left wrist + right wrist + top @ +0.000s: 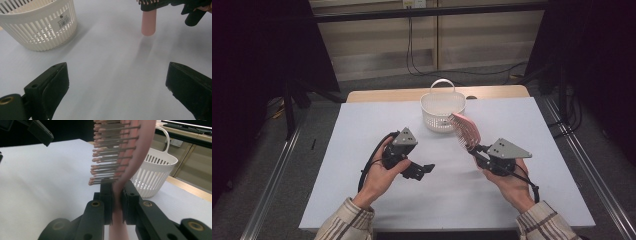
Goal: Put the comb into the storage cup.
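Right claw (475,150) grasps the pink hairbrush (466,131) by its handle, head raised toward the white basket (442,111) at frame centre, ready to drop in; left claw (424,170) hangs released

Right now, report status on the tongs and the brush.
Right tongs shut on pink hairbrush, held up beside white basket. Left tongs open, empty, above the table. Nothing between brush and basket.

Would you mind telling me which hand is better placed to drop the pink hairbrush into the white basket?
The right. Its tongs are already shut on the hairbrush, which is lifted beside the basket. The left tongs stand open over bare table.
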Demonstrator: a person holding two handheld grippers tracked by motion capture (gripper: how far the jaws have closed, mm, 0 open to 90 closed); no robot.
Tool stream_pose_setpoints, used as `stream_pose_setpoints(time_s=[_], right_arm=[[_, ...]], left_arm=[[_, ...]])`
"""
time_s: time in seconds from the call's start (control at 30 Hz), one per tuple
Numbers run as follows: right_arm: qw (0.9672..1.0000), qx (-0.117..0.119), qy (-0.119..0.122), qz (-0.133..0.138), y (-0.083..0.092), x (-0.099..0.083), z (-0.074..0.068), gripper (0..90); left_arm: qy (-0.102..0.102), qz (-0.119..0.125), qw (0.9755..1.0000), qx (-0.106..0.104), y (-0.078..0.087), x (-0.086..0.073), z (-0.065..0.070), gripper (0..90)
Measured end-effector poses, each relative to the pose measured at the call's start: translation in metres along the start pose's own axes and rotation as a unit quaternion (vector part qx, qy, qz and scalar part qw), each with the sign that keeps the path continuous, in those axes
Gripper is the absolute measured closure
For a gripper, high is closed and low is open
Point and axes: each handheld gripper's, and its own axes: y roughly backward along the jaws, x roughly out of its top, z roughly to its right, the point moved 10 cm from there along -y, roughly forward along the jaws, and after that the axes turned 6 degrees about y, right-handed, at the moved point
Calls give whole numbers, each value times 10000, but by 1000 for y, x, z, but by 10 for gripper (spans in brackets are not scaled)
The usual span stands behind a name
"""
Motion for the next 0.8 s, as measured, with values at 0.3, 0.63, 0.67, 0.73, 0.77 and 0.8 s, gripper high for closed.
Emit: stream_pose_setpoints(time_s=[0.3, 0.63, 0.67, 0.73, 0.77, 0.8], right_arm=[[9982, 397, -361, 276, -2, 1, -9, 815], [9926, 805, -787, 464, -2, 1, -15, 815], [9921, 828, -810, 488, -3, 2, -15, 815], [9909, 908, -830, 536, -3, 2, -17, 815], [9907, 926, -837, 537, -3, 3, -18, 815], [9905, 964, -828, 517, -3, 2, -19, 815]], left_arm=[[145, 410, 9990, 66, -3, 6, -2, 40], [98, 1180, 9929, 97, 9, 19, -5, 44], [97, 1219, 9925, 37, 9, 20, -3, 42], [14, 1234, 9923, 54, 8, 21, -1, 41], [11, 1280, 9917, 102, 7, 22, 0, 41], [-9, 1310, 9913, 95, 6, 23, 1, 41]])
